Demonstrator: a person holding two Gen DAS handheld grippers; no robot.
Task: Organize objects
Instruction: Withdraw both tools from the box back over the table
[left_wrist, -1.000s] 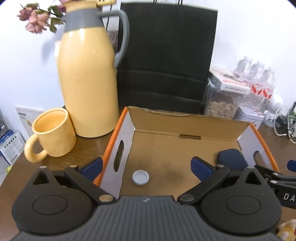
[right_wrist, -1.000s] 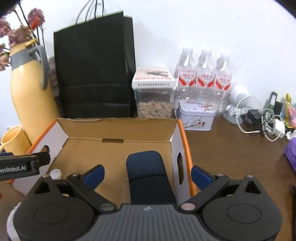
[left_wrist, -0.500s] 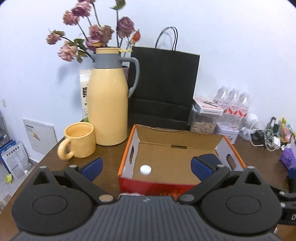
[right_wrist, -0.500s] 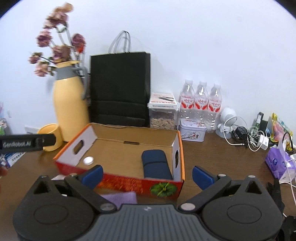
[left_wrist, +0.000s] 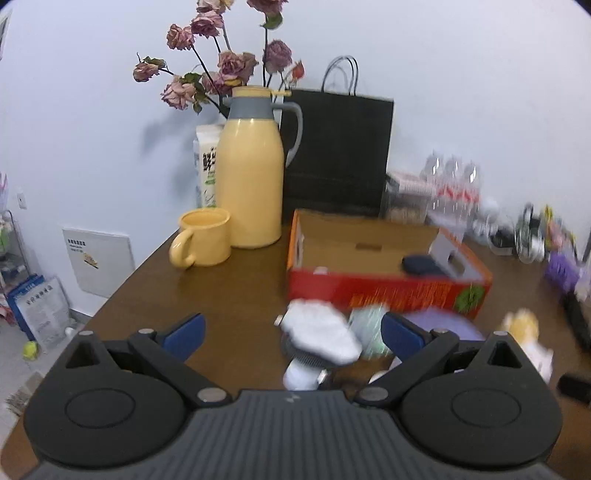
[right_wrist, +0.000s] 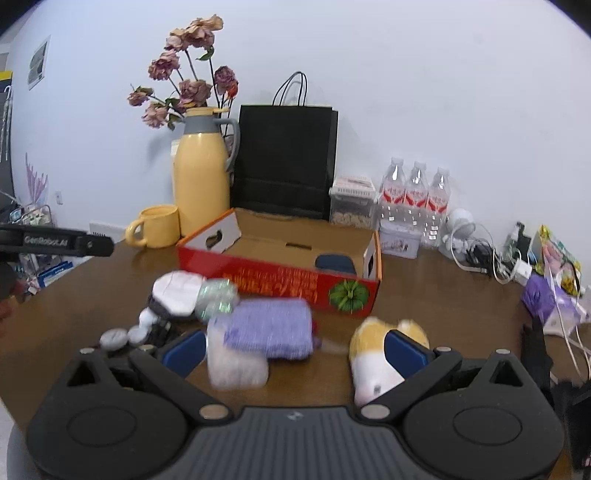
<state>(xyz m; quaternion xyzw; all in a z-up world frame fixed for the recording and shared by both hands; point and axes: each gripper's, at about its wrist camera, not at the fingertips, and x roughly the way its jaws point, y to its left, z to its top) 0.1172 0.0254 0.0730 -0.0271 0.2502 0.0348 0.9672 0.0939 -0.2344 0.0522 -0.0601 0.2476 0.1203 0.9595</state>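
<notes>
I have both claws spread wide and empty: the left gripper (left_wrist: 291, 330) hangs over the near part of the table (left_wrist: 236, 291), the right gripper (right_wrist: 295, 347) beside it. The box (right_wrist: 280, 284) sits mid-table, already holding a dark case (right_wrist: 335, 263) at its right end and something small and white at its left. What remains to sort lies in a tight heap between me and the box: a white brush (right_wrist: 177, 291) touching a shiny wad (right_wrist: 216, 295), a purple cloth (right_wrist: 271, 328) lying on a pale packet (right_wrist: 236, 365), some small caps (right_wrist: 123, 338) near the left, and a plush toy (right_wrist: 376, 354) just beside my right fingertip.

My worry is the crowding. Closing on the cloth could drag the packet along, or nudge the brush into the caps and send them rolling toward the left edge. The right finger may shove the toy (it looks soft and light) instead of straddling it. Both views are smeared, so my aim is uncertain.
</notes>
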